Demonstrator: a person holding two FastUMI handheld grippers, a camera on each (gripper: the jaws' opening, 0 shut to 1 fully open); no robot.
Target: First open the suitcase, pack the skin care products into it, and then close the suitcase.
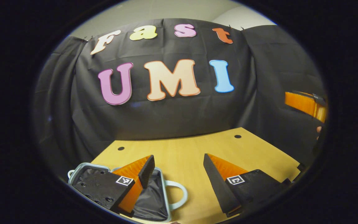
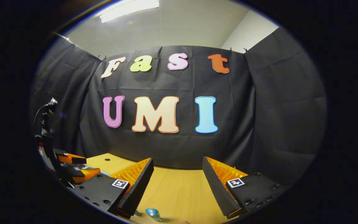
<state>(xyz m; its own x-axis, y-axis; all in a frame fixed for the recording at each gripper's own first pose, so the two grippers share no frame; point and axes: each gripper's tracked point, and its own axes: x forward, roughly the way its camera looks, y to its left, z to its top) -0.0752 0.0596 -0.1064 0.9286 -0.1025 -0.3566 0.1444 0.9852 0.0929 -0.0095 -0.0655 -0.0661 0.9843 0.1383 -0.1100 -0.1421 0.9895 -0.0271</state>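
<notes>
In the left gripper view, my left gripper hangs open above the wooden table, nothing between its fingers. Below its left finger lies the open suitcase, light blue-grey with a dark lining and a pale handle on its right side. The right gripper shows at the far right edge, raised, with a fingertip of the hand holding it. In the right gripper view, my right gripper is open and empty, held high. A small teal skin care item sits on the table just below it. The left gripper shows at the left.
Black cloth walls stand close behind the table on the far side and both flanks. Two small dark holes mark the tabletop near its far edge. Bare wood stretches between the suitcase and the table's right edge.
</notes>
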